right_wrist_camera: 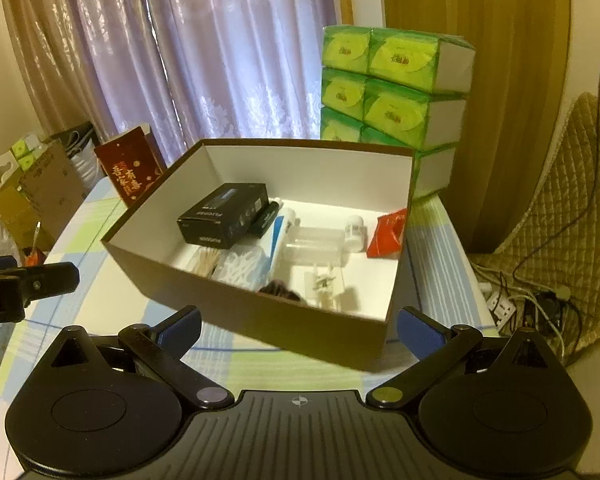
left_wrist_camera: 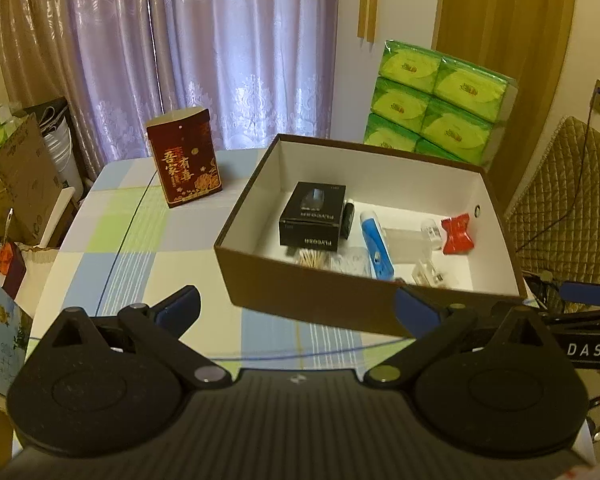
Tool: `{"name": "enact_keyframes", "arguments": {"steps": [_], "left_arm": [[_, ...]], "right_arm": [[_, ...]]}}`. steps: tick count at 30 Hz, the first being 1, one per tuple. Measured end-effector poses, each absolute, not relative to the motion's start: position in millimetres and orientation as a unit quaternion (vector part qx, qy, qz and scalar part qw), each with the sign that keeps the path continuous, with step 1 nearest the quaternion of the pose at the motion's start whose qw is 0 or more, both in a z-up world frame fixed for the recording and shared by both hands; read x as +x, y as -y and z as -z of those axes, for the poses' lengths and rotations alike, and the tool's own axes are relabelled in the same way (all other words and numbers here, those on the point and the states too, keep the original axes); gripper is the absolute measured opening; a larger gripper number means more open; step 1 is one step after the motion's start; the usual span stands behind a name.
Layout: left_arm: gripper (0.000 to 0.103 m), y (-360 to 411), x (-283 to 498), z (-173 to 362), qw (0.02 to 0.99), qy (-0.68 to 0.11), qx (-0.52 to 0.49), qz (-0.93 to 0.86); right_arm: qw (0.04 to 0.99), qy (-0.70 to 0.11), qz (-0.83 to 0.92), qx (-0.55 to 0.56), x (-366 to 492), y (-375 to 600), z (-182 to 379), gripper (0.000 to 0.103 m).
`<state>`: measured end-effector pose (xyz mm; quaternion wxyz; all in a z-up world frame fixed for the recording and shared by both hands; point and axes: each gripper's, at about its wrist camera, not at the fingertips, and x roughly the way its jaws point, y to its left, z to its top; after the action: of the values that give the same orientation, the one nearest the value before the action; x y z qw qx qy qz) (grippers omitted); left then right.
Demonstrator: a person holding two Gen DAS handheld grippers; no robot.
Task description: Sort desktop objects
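1. Both our tools are spread wide and carry nothing: the left gripper (left_wrist_camera: 298, 306) and the right gripper (right_wrist_camera: 299, 328) each show blue pads far apart with only tablecloth and box wall between them.

2. Straight ahead of both tools sits the open brown box (left_wrist_camera: 284, 292), its near wall just beyond the fingertips. It already holds the black carton (left_wrist_camera: 314, 216), the blue-and-white tube (left_wrist_camera: 376, 244), a red packet (left_wrist_camera: 456, 234), cotton swabs (left_wrist_camera: 312, 259) and some clear plastic pieces.

3. The only loose thing we see on the table (left_wrist_camera: 140, 240) is the dark red tin (left_wrist_camera: 184, 162), standing upright. From the left tool it lies ahead and to the left, well apart from the box; from the right tool it is half hidden behind the box's far-left corner (right_wrist_camera: 128, 168).

4. We judge the left tool the nearer one, with an open path over bare cloth. The tin's long axis is vertical, so a side-on approach would suit.

5. The right tool would have to cross the box. Stacked green tissue packs (left_wrist_camera: 436, 100) stand behind the box, out of the way.
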<state>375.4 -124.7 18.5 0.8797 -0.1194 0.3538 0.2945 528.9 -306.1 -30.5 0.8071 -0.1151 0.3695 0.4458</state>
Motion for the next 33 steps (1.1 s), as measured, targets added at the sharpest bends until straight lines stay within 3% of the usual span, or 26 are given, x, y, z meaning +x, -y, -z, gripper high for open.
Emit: {"name": "enact_keyframes", "arguments": {"steps": [33], "left_arm": [[0.102, 135, 242, -29, 0.891, -0.378, -0.083, -0.238]], "right_arm": [[0.830, -0.358, -0.412, -0.118, 374, 326, 14, 0.101]]}}
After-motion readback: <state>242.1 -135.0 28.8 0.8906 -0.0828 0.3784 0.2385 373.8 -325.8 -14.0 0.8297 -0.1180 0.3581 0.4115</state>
